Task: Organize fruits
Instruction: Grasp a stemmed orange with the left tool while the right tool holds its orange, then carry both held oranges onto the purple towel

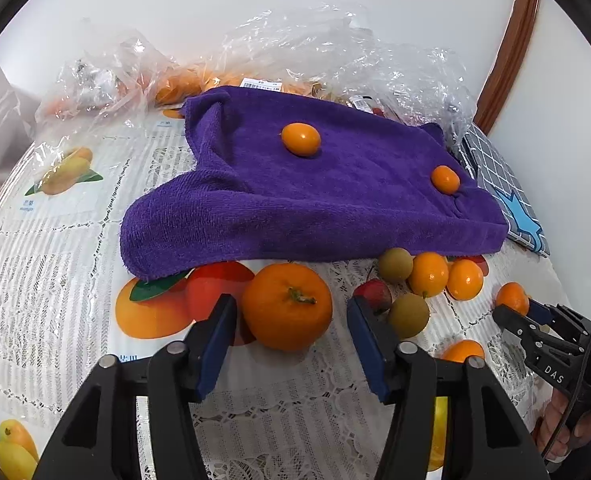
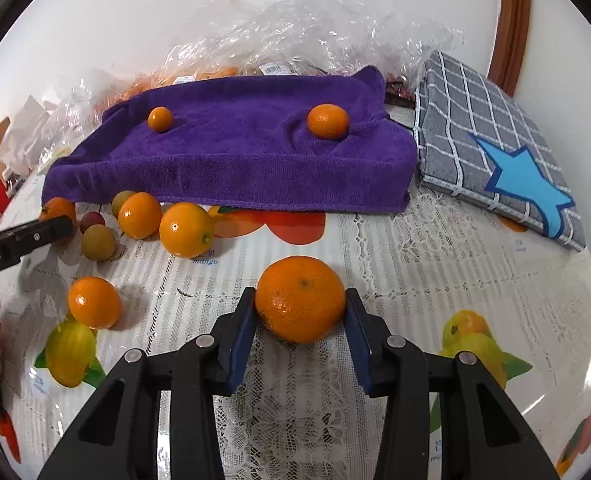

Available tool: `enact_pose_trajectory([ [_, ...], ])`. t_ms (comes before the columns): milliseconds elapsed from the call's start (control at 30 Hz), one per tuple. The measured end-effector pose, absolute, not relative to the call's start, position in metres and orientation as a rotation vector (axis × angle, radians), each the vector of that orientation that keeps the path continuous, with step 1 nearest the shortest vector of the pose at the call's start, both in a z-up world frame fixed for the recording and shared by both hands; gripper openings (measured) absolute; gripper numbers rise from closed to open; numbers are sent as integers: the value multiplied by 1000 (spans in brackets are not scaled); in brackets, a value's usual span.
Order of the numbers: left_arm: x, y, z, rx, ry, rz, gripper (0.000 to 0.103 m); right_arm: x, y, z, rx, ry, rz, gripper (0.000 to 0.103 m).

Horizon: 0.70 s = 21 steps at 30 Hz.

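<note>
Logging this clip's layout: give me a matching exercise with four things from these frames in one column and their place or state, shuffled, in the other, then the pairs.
Things
1. left gripper
2. right gripper
3. purple towel
4. grey checked cloth

Places or states
A. two small orange fruits lie on it
B. shut on a mandarin
C. open, its fingers on either side of a stemmed orange
D. carries a blue star, beside the towel

Pairs: 1-C, 2-B, 3-A, 4-D
</note>
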State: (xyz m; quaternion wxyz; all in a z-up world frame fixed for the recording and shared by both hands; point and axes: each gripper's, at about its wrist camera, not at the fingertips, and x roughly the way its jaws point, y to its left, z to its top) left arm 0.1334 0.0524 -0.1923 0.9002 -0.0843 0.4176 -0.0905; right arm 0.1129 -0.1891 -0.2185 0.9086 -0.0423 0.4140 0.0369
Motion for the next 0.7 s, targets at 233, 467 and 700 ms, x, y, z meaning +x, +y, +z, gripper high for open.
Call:
enact_pose_trajectory([
  [233,126,58,-187,-221,819,-203,41,100,-180,-212,-127,782,119,42],
  [467,116,68,-174,-253,724,-186,41,98,-190,-206,-59,749,112,42],
  [700,113,79,-167,-285,685,-156,41,99,-211,-201,50,742,104,42],
])
